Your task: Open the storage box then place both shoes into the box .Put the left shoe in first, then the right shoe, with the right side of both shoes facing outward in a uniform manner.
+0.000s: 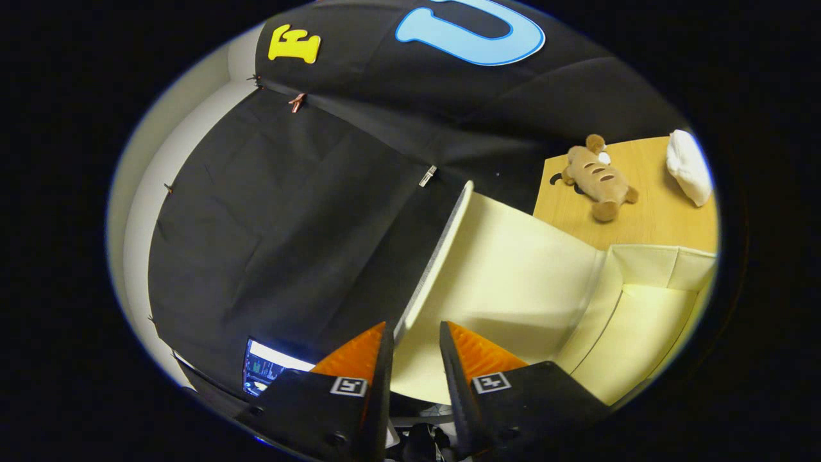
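The cream storage box (648, 333) stands open on a wooden table (648, 221), to the right beyond the fingers. Its lid (513, 269) is raised and runs away from me, with the pale inner face turned right. The lid's thin grey front edge (436, 250) comes down into the gap of my gripper (414, 333) and lies against the left finger (375, 350). The right finger (458, 346) stands a little off the inner face. The jaws are narrowly apart around the lid's edge and do not both press on it.
A brown plush toy (596, 179) lies on the table behind the box, with a white bundle (689, 167) further right. The black booth wall (288, 224) hangs to the left of the lid. A lit screen (263, 369) glows low beside the left finger.
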`<state>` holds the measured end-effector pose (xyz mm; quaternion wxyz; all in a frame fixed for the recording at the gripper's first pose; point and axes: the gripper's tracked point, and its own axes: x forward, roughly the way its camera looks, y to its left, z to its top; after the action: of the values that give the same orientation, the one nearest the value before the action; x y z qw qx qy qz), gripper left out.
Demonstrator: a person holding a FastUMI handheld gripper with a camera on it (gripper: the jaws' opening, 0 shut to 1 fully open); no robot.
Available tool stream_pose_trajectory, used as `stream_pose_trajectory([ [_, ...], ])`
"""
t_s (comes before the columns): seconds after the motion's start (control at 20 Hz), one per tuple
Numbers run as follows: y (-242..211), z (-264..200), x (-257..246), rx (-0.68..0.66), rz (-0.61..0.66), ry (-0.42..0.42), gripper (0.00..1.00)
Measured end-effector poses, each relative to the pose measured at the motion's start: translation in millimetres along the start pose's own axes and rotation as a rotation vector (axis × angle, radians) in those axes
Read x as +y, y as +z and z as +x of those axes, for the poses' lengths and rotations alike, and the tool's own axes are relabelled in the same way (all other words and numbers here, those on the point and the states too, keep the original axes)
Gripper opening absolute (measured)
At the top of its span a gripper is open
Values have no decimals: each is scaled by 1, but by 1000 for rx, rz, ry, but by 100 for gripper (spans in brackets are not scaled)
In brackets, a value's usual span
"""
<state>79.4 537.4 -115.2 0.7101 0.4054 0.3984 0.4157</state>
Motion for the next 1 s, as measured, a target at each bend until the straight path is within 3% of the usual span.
stream_pose_trajectory([
  [0.15,5,-3,-8,-35,-49,-33,68],
  [0.4,22,-33,-1,-137,-143,-20,84],
  [0.7,58,-114,-10,-334,-274,-126,84],
  [1.0,40,-242,-78,-372,-333,-431,84],
])
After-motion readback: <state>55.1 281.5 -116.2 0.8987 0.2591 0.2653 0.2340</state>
